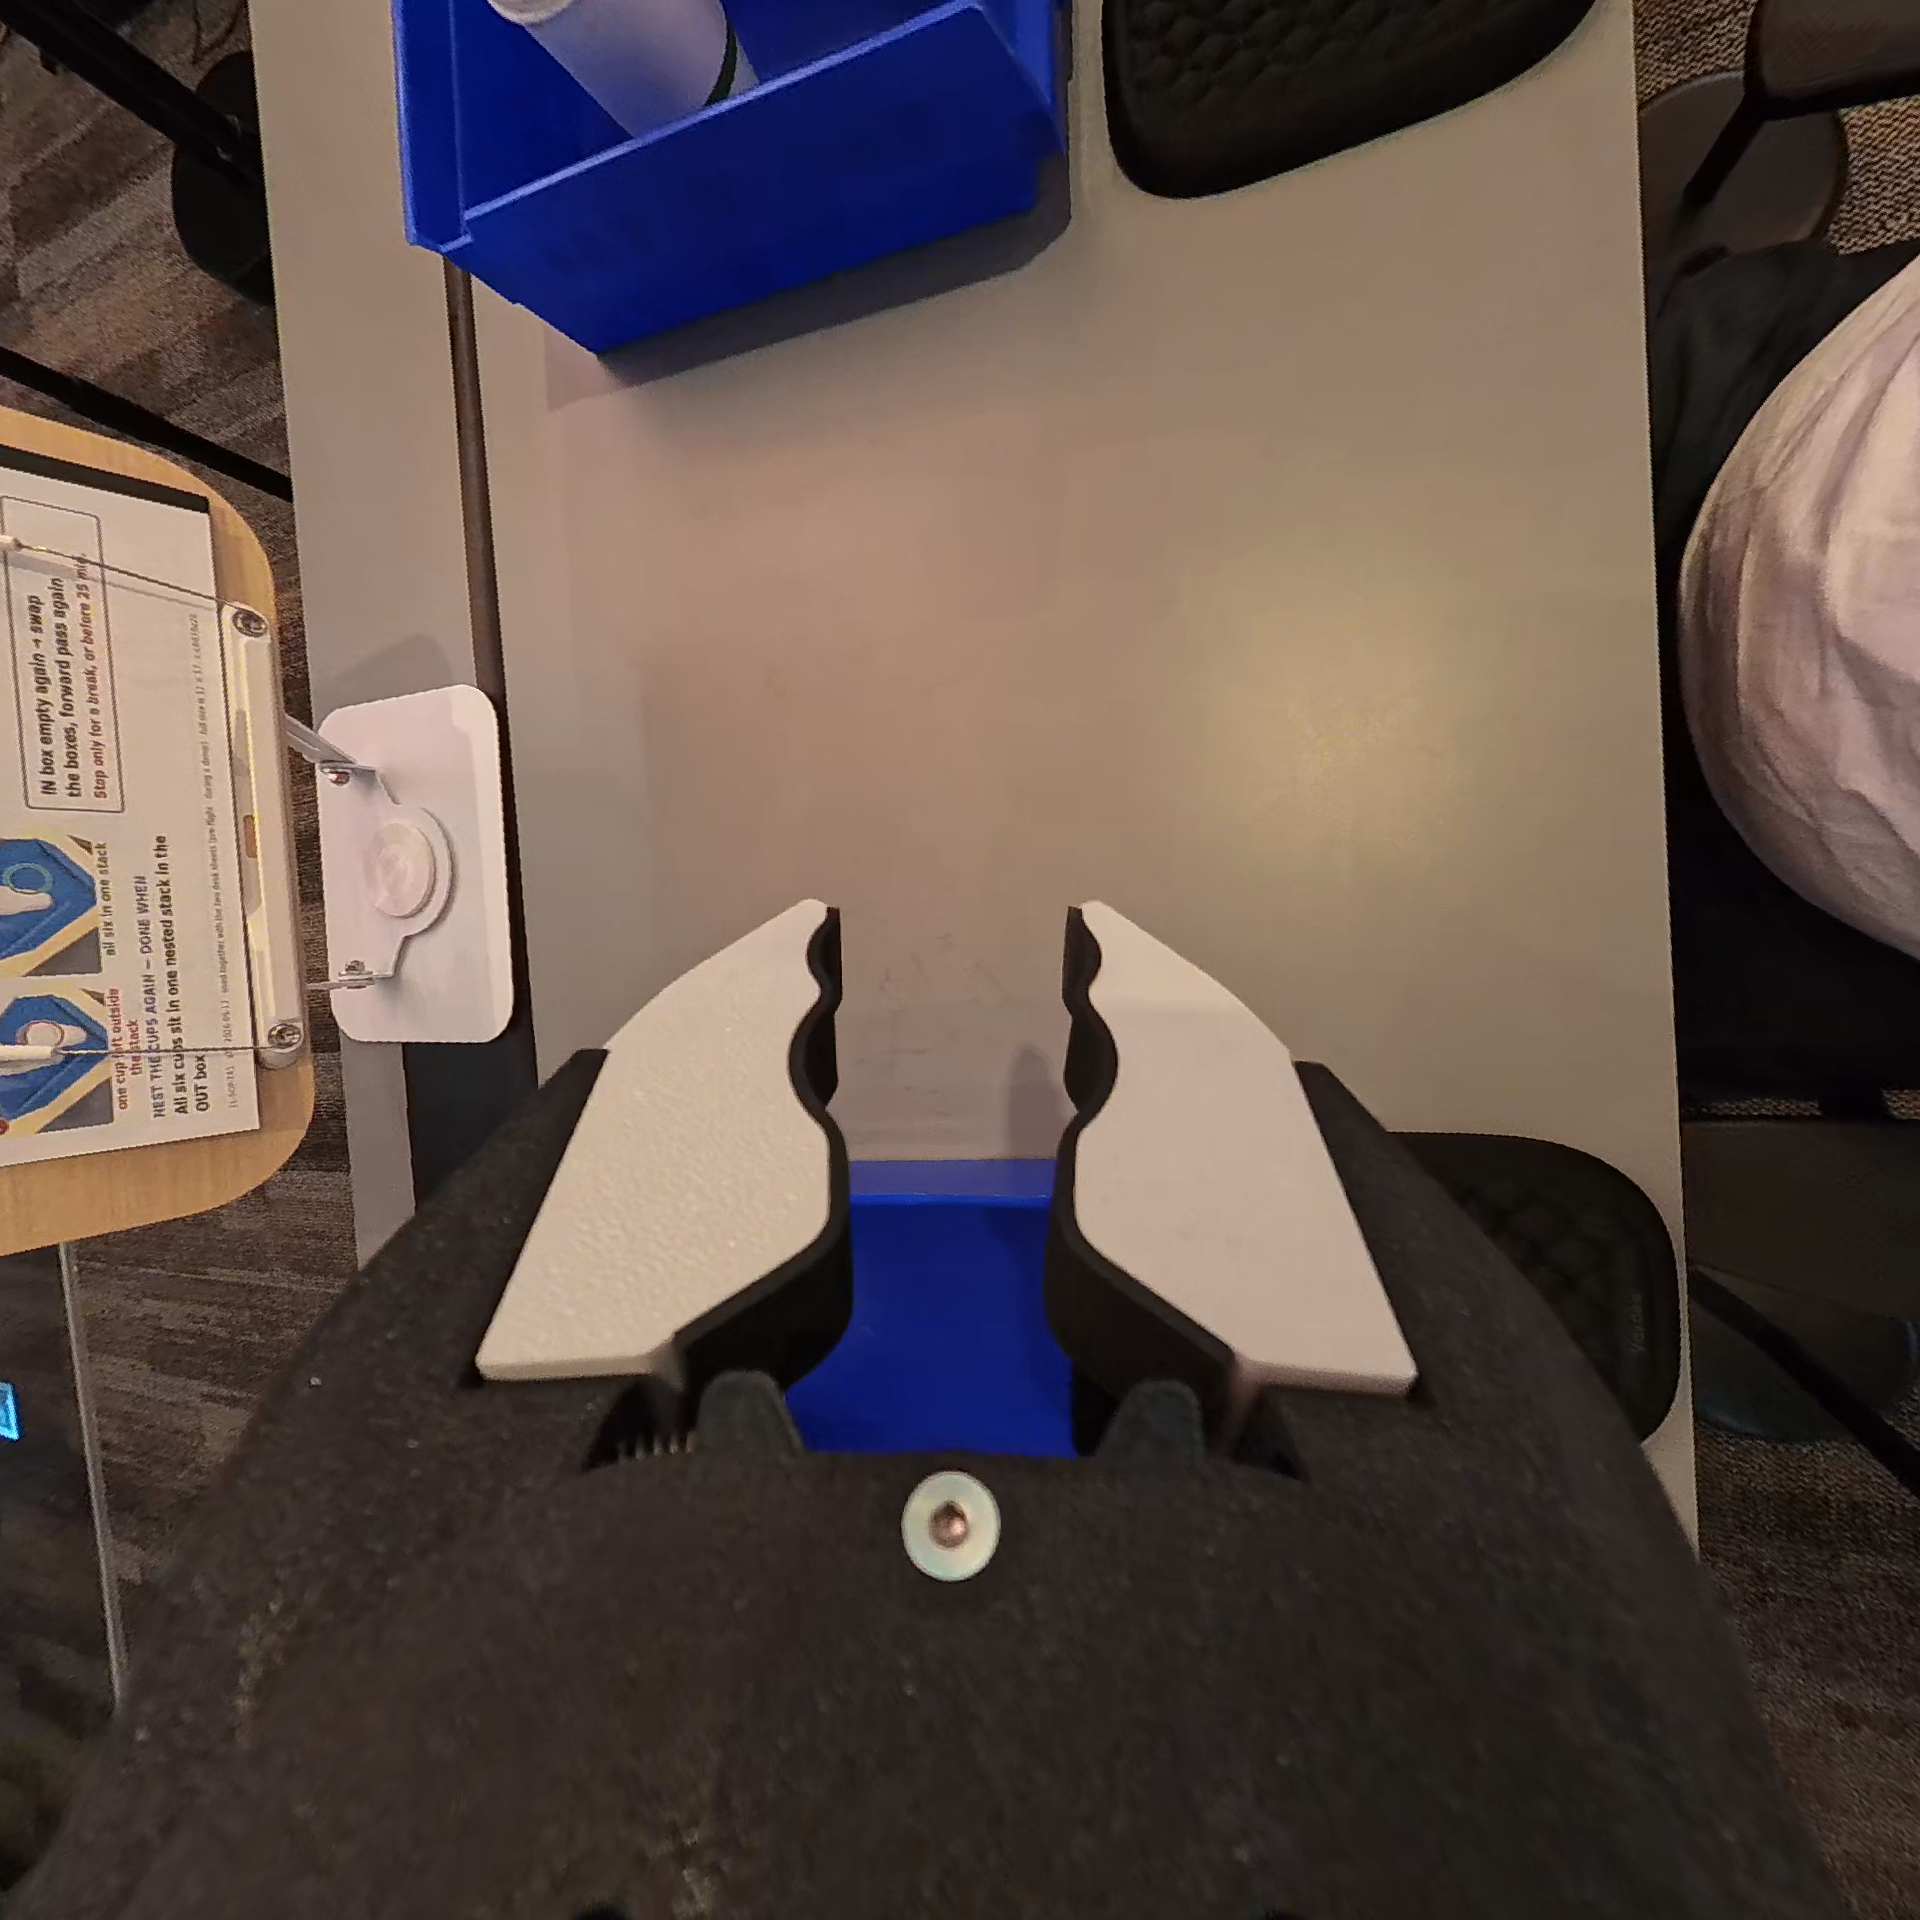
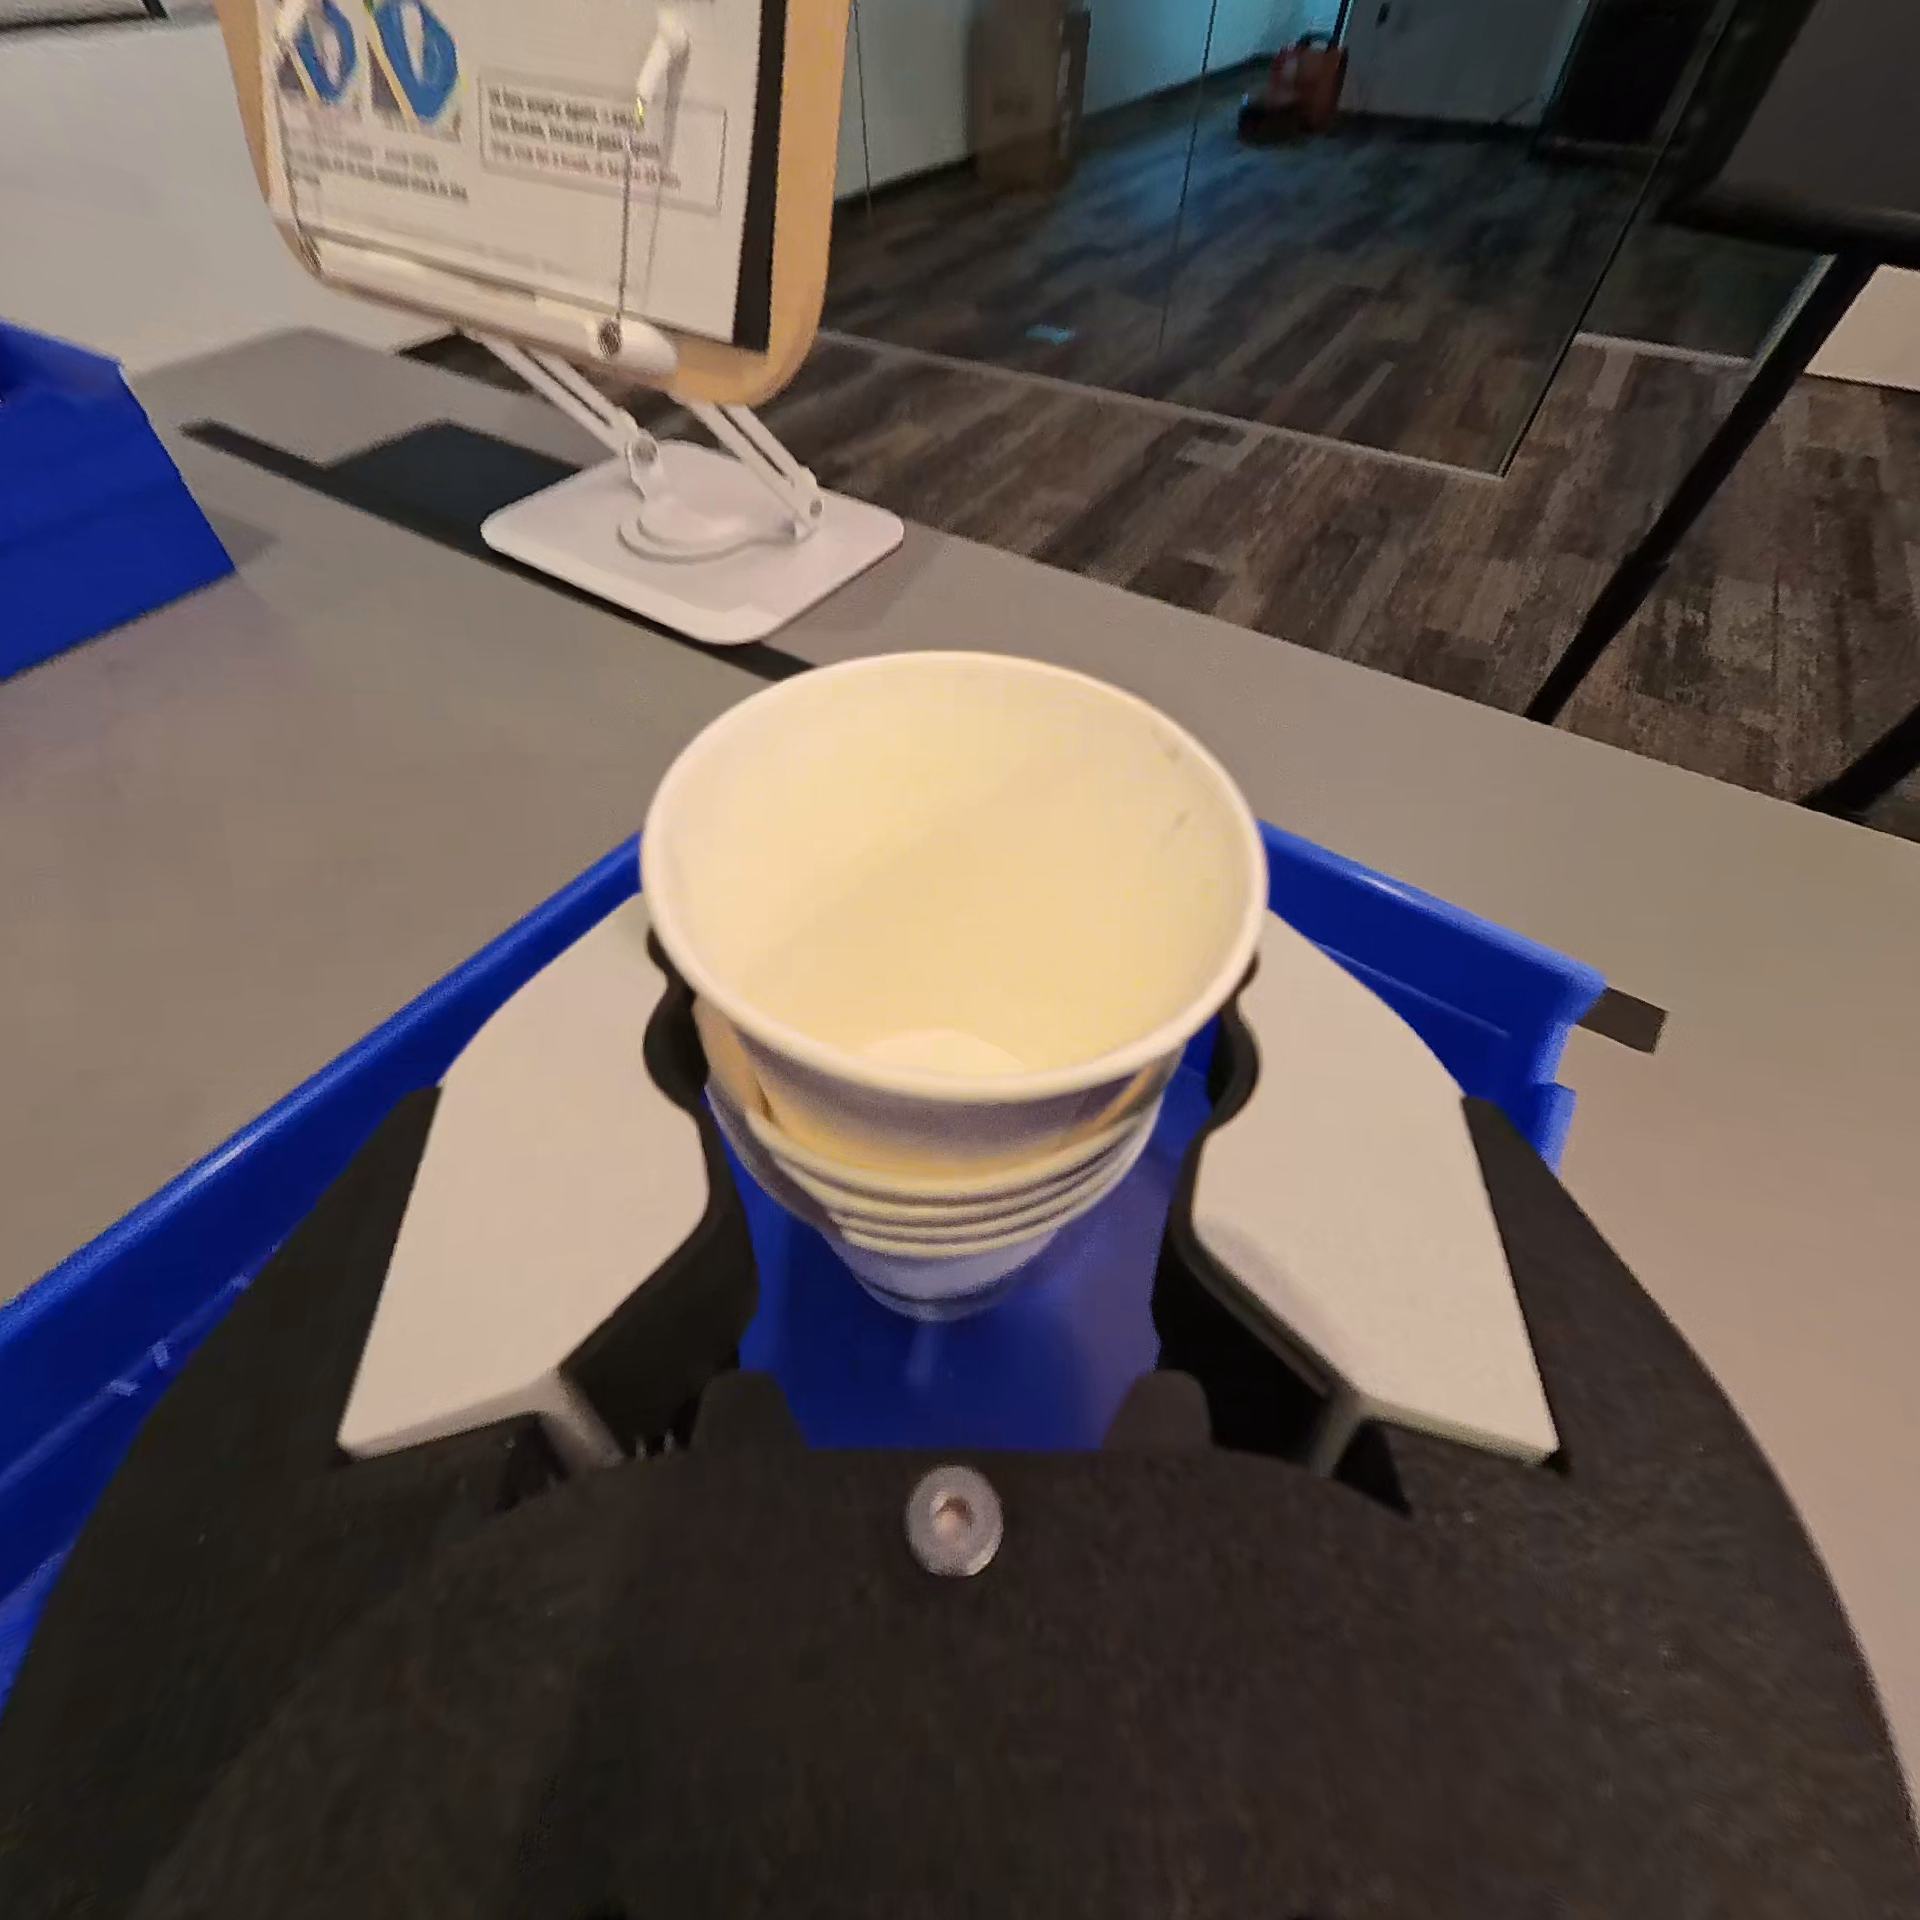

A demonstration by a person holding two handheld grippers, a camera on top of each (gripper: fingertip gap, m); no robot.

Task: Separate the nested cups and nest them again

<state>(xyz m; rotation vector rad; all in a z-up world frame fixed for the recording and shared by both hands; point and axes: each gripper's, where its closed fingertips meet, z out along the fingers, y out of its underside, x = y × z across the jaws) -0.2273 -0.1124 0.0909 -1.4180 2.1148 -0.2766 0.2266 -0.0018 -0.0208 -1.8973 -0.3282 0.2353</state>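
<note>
Gripping a nested stack of paper cups (image 2: 951,997), the right tool (image 2: 951,1049) clamps its black pads against the stack's sides just below the top rim, over the near blue bin (image 2: 260,1174) at the counter's near edge. Several rims show one inside another beneath the top cup, so the cups are judged to be together rather than apart; whether this is the stack not yet separated or the finished re-nest cannot be told from these views. The stack's base seems to hang just above the bin floor, though contact cannot be ruled out.

Hovering above the same end of the grey counter (image 1: 1039,623), the left tool (image 1: 951,997) holds nothing, its fingers set moderately apart with bare surface between them and a strip of blue bin beneath.

At the far end sits a second blue bin (image 1: 748,208), with another pale stack of cups (image 1: 623,52) lying in it, which suggests more work may remain. An instruction board (image 2: 520,156) on a white stand (image 2: 696,540) sits at the counter's side edge, a black chair (image 1: 1299,94) just past the far corner.
</note>
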